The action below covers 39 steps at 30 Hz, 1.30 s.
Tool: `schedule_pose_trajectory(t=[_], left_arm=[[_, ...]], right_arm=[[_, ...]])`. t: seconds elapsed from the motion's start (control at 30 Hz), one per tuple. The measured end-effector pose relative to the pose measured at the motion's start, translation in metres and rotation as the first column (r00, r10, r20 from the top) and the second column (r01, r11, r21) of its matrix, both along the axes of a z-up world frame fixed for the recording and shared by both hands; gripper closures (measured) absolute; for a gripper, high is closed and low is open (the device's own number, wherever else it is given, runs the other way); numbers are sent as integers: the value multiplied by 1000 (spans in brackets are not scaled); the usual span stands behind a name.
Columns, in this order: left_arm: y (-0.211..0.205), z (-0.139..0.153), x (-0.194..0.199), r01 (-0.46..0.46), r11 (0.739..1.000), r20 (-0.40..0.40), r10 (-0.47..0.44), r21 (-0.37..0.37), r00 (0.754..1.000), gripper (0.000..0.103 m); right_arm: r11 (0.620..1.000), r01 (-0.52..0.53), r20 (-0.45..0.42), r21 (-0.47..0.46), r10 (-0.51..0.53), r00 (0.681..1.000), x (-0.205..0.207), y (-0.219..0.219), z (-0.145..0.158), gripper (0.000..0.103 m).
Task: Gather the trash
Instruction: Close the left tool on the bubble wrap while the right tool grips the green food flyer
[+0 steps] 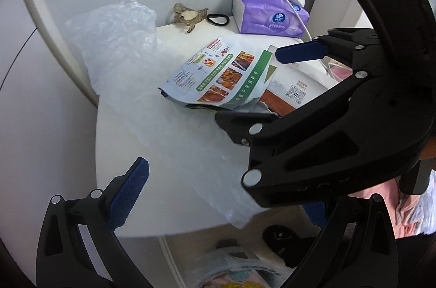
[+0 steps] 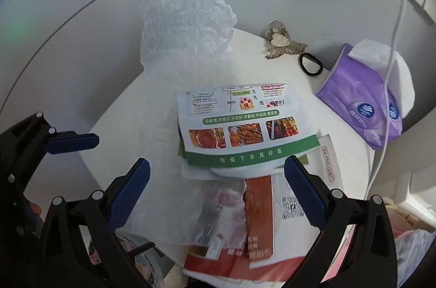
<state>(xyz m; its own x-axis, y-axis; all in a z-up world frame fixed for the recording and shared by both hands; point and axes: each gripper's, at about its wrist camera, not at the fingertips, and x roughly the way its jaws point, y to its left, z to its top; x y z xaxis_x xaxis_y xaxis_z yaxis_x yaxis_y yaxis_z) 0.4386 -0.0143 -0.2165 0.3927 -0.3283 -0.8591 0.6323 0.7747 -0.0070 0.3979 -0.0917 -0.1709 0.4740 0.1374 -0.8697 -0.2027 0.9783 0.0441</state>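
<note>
Risks, left to right:
- Bubble wrap (image 2: 185, 24), crumpled, far-left of white table (image 2: 272, 62), trailing as a clear sheet toward the near edge: light and slippery, likely to slide off or drag neighbours if snagged.
- Printed food pouch (image 2: 239, 130), centre, atop red-and-white packaging (image 2: 261, 206) and a small clear bag (image 2: 220, 209): stacked loosely, so pinching one layer could spill the rest over the near edge.
- Hair clip (image 2: 283, 45), black hair tie (image 2: 310, 63), purple tissue pack (image 2: 365, 108), white cable (image 2: 392, 70), far right: not trash by appearance; liable to be swept along or hooked.

Position relative to tongs:
- Left gripper (image 2: 81, 152): spread, empty, above the left part of the table, over the clear sheet, just left of the pouch.
- Right gripper (image 2: 218, 171): spread wide, empty, straddling the near end of the pouch and the packaging beneath; not yet touching, apparently.
</note>
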Motion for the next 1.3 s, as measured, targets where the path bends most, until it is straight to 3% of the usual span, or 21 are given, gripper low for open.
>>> schedule_pose_trajectory(t=[0.4,0.77,1.1,1.3], left_arm=[[-9,-19,21,66,997,36,-67,39,997,6],[-12,-33,31,58,998,35,-59,35,998,6],[-15,-47,28,69,995,65,-74,75,995,6],[-12,-54,32,37,997,22,-39,70,999,6]], right_arm=[[1000,-1,-35,-4,1,999,20,1,-21,7],[1000,7,-43,-10,-7,999,30,2,-31,7],[1000,-21,-46,-17,20,999,43,3,-46,7],[999,-25,-57,-23,24,998,37,7,-52,7]])
